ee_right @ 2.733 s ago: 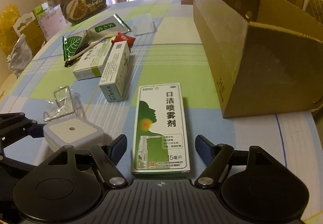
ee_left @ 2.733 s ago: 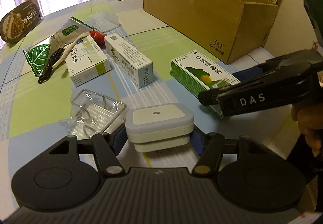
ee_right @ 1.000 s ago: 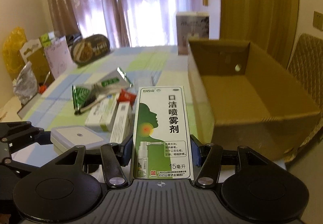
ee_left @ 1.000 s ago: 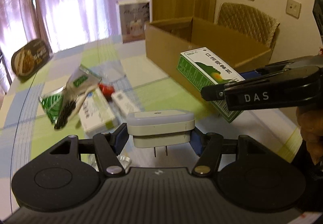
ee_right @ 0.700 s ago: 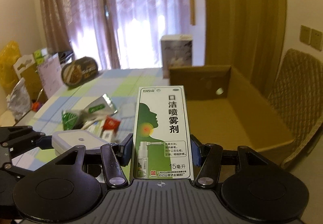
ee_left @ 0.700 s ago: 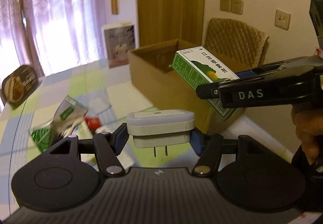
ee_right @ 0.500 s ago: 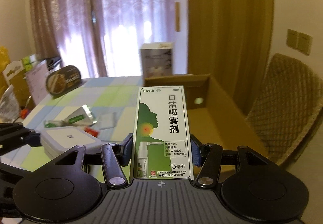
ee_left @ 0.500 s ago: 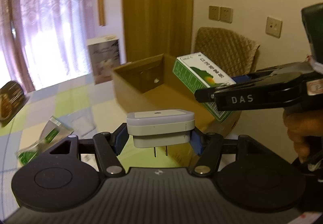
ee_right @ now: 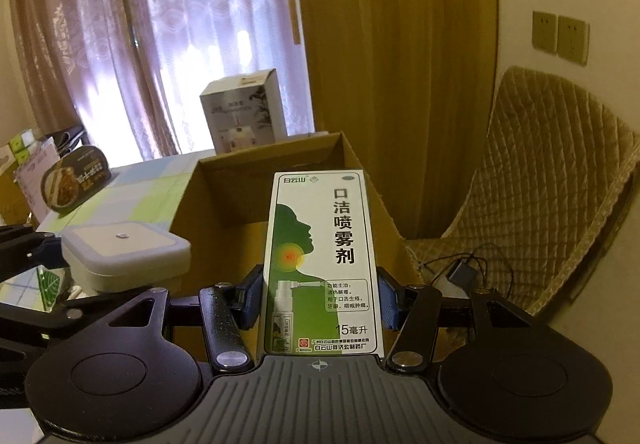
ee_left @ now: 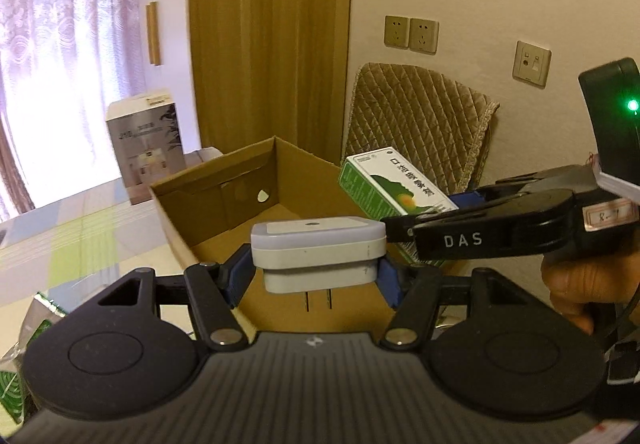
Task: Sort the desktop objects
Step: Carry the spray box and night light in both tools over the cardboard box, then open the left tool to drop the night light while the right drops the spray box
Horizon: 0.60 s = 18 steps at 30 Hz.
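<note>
My left gripper is shut on a white square plug-in night light, its prongs pointing down, held in the air over the near end of the open cardboard box. My right gripper is shut on a green and white spray medicine box, also held in the air over the cardboard box. In the left wrist view the right gripper comes in from the right with the medicine box in it. The night light shows at left in the right wrist view.
A quilted chair stands behind the box, with a cable and adapter on its seat. A grey carton sits at the table's far end, a dark oval food tub at left. Green packets lie on the checked tablecloth.
Both grippers rose from the table with their objects and swung to the right, ending over the cardboard box. The table items dropped out of the middle of both views.
</note>
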### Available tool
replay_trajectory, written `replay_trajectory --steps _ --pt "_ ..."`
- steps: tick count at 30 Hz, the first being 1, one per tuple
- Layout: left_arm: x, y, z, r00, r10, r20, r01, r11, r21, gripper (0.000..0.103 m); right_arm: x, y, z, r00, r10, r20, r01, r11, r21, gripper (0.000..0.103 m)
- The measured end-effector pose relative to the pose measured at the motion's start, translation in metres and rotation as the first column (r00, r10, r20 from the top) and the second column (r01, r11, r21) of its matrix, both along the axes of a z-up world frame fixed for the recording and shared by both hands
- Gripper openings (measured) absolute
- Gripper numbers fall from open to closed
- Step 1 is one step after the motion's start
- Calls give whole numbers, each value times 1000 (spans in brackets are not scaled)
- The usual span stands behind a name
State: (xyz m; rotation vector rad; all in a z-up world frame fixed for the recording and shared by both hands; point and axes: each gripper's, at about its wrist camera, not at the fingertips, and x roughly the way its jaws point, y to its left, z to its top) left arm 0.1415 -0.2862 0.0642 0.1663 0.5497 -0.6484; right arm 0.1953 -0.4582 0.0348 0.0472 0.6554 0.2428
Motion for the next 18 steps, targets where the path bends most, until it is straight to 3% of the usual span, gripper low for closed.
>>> replay_trajectory --steps 18 --pt "21 -17 -34 997 -14 -77 18 998 57 59 18 -10 -23 999 -6 -54 7 999 35 53"
